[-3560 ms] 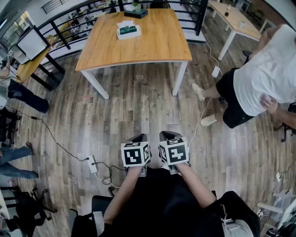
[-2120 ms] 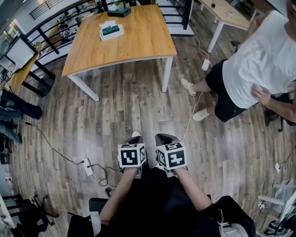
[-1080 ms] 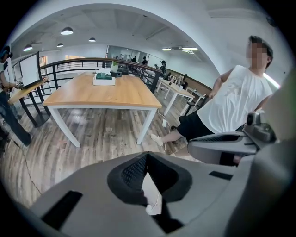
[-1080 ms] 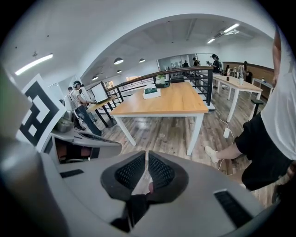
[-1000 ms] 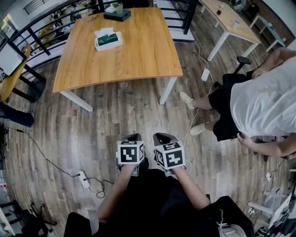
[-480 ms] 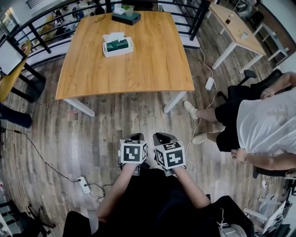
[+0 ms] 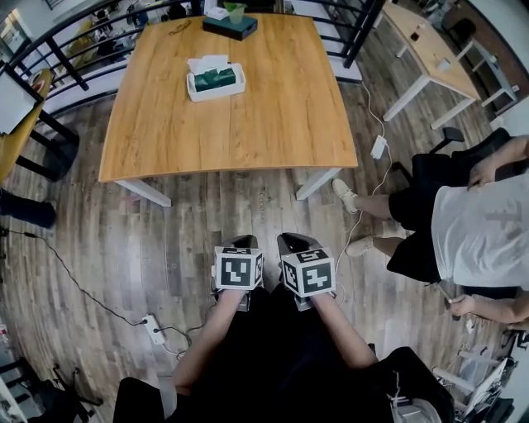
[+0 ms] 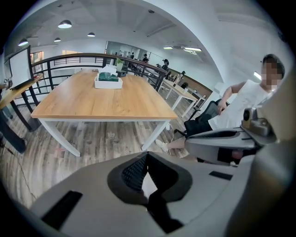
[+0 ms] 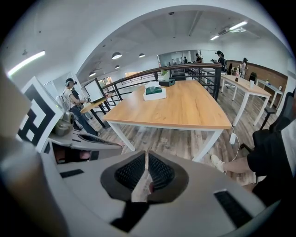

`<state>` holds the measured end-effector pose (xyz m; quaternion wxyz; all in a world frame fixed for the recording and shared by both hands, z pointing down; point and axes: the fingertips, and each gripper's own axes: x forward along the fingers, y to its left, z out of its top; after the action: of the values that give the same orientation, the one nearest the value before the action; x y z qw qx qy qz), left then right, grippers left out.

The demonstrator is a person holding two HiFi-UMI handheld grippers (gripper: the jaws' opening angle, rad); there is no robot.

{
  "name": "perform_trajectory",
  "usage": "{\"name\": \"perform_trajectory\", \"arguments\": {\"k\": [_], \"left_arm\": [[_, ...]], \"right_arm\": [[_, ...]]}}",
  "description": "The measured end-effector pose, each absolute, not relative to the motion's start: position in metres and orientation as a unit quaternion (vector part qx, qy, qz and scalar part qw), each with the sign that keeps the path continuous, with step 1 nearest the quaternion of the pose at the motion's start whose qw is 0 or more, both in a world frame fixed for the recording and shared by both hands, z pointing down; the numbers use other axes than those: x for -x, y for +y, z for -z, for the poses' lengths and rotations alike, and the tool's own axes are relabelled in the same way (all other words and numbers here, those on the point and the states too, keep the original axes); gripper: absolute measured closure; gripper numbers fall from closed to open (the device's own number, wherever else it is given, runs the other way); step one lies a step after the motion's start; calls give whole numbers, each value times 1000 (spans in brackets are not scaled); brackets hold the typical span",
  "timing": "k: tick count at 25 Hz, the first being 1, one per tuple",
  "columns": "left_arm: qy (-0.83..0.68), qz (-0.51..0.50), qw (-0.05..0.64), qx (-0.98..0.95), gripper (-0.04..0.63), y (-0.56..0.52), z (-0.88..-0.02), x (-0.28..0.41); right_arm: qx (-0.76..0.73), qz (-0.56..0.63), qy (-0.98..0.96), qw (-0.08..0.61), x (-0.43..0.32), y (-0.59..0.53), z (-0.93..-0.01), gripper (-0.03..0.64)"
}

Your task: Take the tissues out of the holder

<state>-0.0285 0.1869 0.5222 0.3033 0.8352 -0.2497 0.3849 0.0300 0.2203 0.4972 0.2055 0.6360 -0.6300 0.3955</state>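
A white tissue holder (image 7: 215,81) with a green pack and a white tissue sticking up stands on the far half of a wooden table (image 7: 248,124). It also shows far off in the left gripper view as the holder (image 8: 108,81) and in the right gripper view as the holder (image 9: 154,92). Both grippers hang side by side over the floor, close to the person's body and well short of the table. My left gripper (image 7: 242,244) (image 8: 145,156) is shut with nothing in it. My right gripper (image 7: 295,242) (image 9: 146,156) is shut and empty too.
A dark box (image 7: 231,25) lies at the table's far edge, by a black railing (image 7: 74,49). A person in a white shirt (image 7: 479,231) sits at the right, feet near the table leg (image 7: 318,182). A power strip (image 7: 154,329) and cables lie on the wooden floor.
The head view has moved toward the table, which now sits nearer and more central. The seated person has shifted lower right. Both grippers stay shut, held together before the body.
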Motion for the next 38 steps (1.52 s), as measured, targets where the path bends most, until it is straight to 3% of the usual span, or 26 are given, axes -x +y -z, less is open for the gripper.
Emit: {"name": "perform_trajectory", "arguments": {"k": [15, 38], "left_arm": [[-274, -381, 320, -823, 588, 137, -532, 22], [-320, -402, 301, -803, 588, 30, -526, -53]], "right_arm": [[-616, -399, -642, 222, -44, 162, -511, 603], [-573, -394, -682, 227, -119, 51, -507, 603]]}}
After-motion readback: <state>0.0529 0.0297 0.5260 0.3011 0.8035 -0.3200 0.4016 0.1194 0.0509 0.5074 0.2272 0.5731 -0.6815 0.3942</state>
